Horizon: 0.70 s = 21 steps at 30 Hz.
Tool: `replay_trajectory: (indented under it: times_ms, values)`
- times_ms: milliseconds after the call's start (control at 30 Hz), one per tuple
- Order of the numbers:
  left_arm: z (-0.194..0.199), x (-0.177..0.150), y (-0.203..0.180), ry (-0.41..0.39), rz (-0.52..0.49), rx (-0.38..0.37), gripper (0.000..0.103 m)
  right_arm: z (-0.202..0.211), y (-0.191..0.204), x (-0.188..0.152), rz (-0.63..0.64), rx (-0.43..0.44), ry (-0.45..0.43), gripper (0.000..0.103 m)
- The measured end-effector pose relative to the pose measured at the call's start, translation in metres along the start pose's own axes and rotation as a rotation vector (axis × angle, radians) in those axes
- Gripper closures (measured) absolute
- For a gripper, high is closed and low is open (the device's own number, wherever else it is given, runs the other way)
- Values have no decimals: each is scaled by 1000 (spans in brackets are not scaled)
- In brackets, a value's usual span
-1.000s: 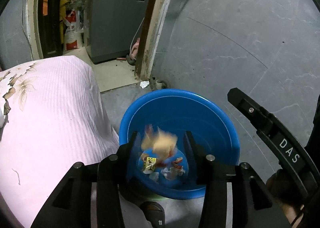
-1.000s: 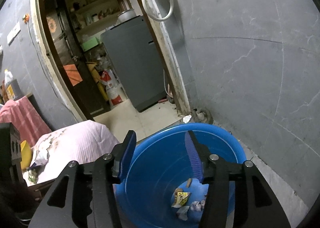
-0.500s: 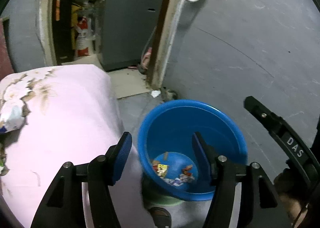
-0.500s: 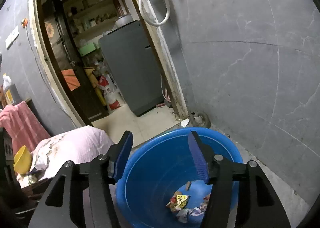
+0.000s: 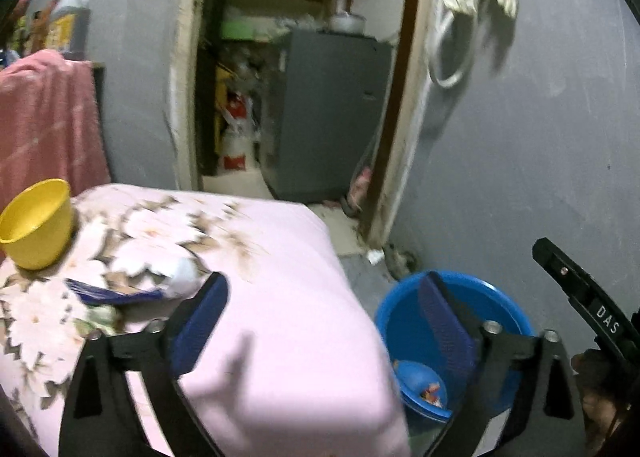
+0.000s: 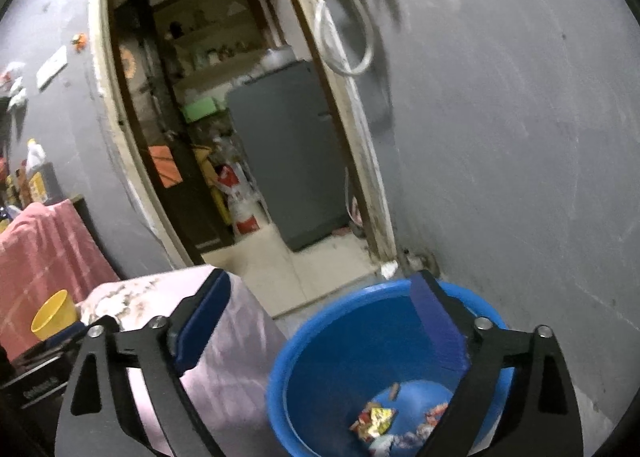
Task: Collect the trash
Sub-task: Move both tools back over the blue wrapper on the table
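Note:
A blue bucket (image 6: 352,357) stands on the floor by the grey wall, with several crumpled wrappers (image 6: 374,419) at its bottom. My right gripper (image 6: 320,285) hovers over its near rim, jaws opening wide, nothing between them. My left gripper (image 5: 322,289) points over the corner of a pink flowered cover (image 5: 280,297), jaws also opening wide and empty. The bucket (image 5: 400,329) shows behind its right finger. A blue and white wrapper (image 5: 120,293) lies on the cover just beyond the left fingertip (image 5: 212,297).
A yellow bowl (image 5: 36,225) sits on the cover's far left. A pink towel (image 5: 44,117) hangs behind it. An open doorway shows a grey cabinet (image 5: 328,117). The right gripper's black finger (image 5: 580,297) and a hand (image 5: 596,381) are at the right edge.
A blurred scrap between the left fingers a second ago is gone. Both grippers have opened wide. The left view swung up and left from the bucket to the pink cover.

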<state>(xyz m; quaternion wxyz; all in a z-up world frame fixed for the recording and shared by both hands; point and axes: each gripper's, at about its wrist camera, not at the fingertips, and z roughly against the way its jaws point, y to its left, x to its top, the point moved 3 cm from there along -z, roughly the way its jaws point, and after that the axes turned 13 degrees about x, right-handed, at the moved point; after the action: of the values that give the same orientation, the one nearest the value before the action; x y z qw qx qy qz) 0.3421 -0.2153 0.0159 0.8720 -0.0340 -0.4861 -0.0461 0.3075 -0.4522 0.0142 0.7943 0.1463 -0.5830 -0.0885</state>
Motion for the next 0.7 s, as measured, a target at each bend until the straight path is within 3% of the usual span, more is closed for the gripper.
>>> replay_trajectory:
  times_ms: [100, 433, 700]
  values:
    - [27, 6, 26, -96, 32, 42, 4, 5, 20, 4, 53, 44, -55, 0]
    - [85, 14, 91, -333, 105, 241, 2, 24, 91, 5, 232, 244, -233, 0]
    - [118, -5, 132, -410, 99, 327, 2, 33, 129, 2, 266, 348, -333, 0]
